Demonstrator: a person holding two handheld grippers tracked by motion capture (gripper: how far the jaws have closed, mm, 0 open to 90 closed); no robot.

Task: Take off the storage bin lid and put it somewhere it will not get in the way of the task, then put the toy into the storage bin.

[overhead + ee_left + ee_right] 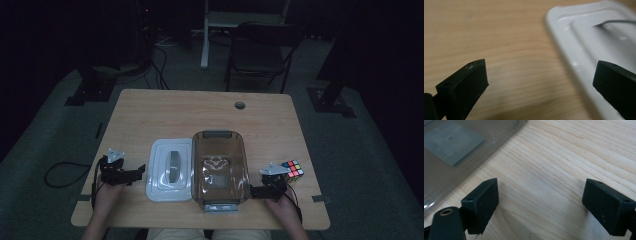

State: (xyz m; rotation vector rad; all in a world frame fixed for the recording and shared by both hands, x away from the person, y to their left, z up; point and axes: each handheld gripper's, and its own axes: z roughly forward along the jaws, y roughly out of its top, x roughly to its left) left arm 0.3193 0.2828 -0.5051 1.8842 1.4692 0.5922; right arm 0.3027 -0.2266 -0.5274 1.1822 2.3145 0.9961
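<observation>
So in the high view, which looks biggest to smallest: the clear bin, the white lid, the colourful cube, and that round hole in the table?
1. Clear plastic bin, largest.
2. White lid beside it, somewhat smaller.
3. Puzzle cube, far smaller.
4. Round cable hole, smallest; it lies farther from the camera, so it may look a bit smaller than it is.

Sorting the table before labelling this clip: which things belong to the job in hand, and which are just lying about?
In the job: white lid, clear brown box, left tool, right tool.
Lying about: colour cube, folding chair.
</observation>
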